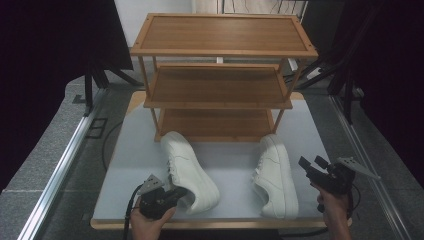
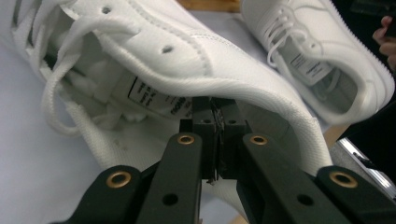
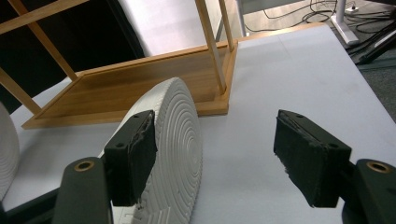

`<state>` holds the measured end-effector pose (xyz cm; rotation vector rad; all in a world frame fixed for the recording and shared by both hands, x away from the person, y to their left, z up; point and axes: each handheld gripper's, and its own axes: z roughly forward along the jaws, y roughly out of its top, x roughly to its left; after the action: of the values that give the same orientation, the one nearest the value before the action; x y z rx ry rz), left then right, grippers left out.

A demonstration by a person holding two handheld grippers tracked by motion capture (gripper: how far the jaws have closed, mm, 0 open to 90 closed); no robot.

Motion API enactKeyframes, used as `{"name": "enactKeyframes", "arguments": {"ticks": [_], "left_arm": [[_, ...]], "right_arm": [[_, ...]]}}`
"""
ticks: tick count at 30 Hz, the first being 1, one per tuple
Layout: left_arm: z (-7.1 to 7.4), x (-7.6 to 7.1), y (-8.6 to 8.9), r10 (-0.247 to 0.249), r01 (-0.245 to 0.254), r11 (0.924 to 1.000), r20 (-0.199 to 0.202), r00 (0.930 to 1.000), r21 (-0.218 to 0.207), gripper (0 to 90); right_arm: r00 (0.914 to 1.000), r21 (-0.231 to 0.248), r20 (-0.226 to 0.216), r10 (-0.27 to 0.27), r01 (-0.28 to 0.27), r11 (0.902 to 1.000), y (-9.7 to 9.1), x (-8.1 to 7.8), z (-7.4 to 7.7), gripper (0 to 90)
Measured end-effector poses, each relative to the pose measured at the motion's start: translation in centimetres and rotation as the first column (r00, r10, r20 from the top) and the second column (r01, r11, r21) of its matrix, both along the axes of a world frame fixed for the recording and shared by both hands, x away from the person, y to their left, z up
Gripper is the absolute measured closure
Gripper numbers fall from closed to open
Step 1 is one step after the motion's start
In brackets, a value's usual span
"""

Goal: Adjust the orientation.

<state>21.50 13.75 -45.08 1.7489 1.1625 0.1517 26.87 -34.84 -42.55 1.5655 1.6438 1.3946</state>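
High view: wooden rack [image 1: 220, 75] fills the upper centre, standing on the grey table [image 1: 305, 125]. Two white shoes lie on their sides in the lower half, in front of the rack.

Left shoe [image 1: 189, 171], lower centre: its heel end meets the left gripper [image 1: 172, 192] at lower left. Left gripper view: jaws clenched on the shoe's collar rim [image 2: 224, 91] at frame centre.

Right shoe [image 1: 275, 175], lower right of centre. Right gripper [image 1: 312, 165] hovers just right of it, jaws spread wide and gripping nothing. Right gripper view: shoe sole [image 3: 175, 154] sits just inside the left jaw; whether they touch, cannot tell.
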Motion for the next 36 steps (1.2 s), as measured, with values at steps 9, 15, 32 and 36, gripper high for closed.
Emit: {"name": "enactKeyframes", "arguments": {"ticks": [9,15,32,36], "left_arm": [[1.5,3.5,-3.4,-0.039,0.039,0.9986,0.017,0.9991,-0.036,88.8],[2.7,4.1,-5.5,-0.062,0.063,0.9979,0.051,0.9968,-0.018,88.5],[-0.6,5.0,-7.6,-0.080,0.081,0.9937,-0.017,0.9966,0.076,90.0],[-0.6,4.9,-7.4,-0.078,0.080,0.9937,-0.018,0.9968,0.079,90.0]], "right_arm": [[0.9999,0.003,-0.005,-0.015,0.015,0.9999,-0.3,0.0,-0.2,29.7],[0.9996,0.004,-0.014,-0.024,0.024,0.9997,-0.5,0.0,-0.3,29.8],[0.9993,-0.002,-0.028,-0.024,0.024,0.9997,-0.1,0.0,-0.6,29.9],[0.9994,-0.009,-0.029,-0.018,0.017,0.9998,0.2,-0.1,-0.6,29.9]]}}
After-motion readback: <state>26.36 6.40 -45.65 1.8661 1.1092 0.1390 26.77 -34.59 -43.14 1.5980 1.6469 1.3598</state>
